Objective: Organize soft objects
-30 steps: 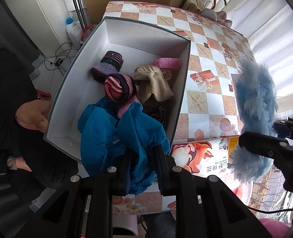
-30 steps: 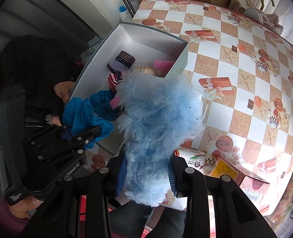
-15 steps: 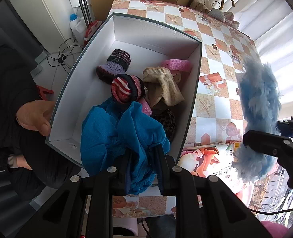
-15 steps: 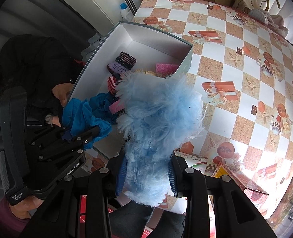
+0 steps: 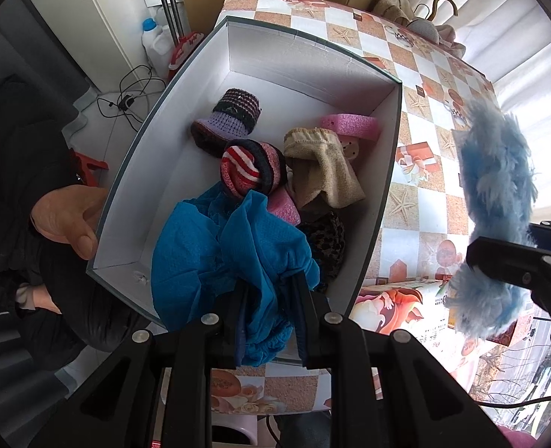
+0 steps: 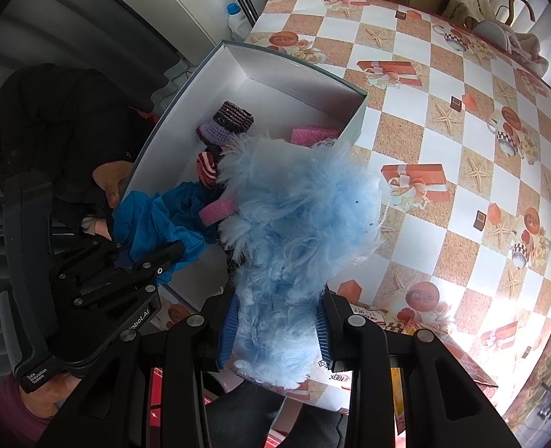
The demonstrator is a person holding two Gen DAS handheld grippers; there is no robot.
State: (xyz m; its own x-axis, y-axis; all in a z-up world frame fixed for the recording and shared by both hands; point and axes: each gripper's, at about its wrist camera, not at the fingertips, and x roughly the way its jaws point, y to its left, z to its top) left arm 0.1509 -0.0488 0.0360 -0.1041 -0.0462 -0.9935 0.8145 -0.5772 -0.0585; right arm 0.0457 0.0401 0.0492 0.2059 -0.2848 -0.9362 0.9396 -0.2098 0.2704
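Observation:
My left gripper [image 5: 268, 298] is shut on a bright blue cloth [image 5: 215, 254] that hangs over the near end of an open white box [image 5: 133, 156]. In the box lie a purple knit hat [image 5: 230, 119], a striped red sock ball [image 5: 245, 171], a beige cloth [image 5: 324, 164] and pink foam pieces [image 5: 350, 125]. My right gripper [image 6: 275, 321] is shut on a fluffy light-blue object [image 6: 298, 220], held just right of the box over the checked tablecloth [image 6: 443, 119]. In the left wrist view the fluffy object [image 5: 495, 186] and the right gripper [image 5: 514, 265] show at the right edge.
A second person's hand [image 5: 66, 220] rests against the box's left wall. A printed carton [image 5: 398, 310] lies on the table near the box's front right corner. A beige bag with a hook handle [image 6: 499, 18] sits at the far corner. A white bottle [image 5: 152, 41] stands on the floor.
The right gripper with the fluffy object has drifted slightly, with the box and table shifting down in its view. The left gripper keeps its hold on the blue cloth.

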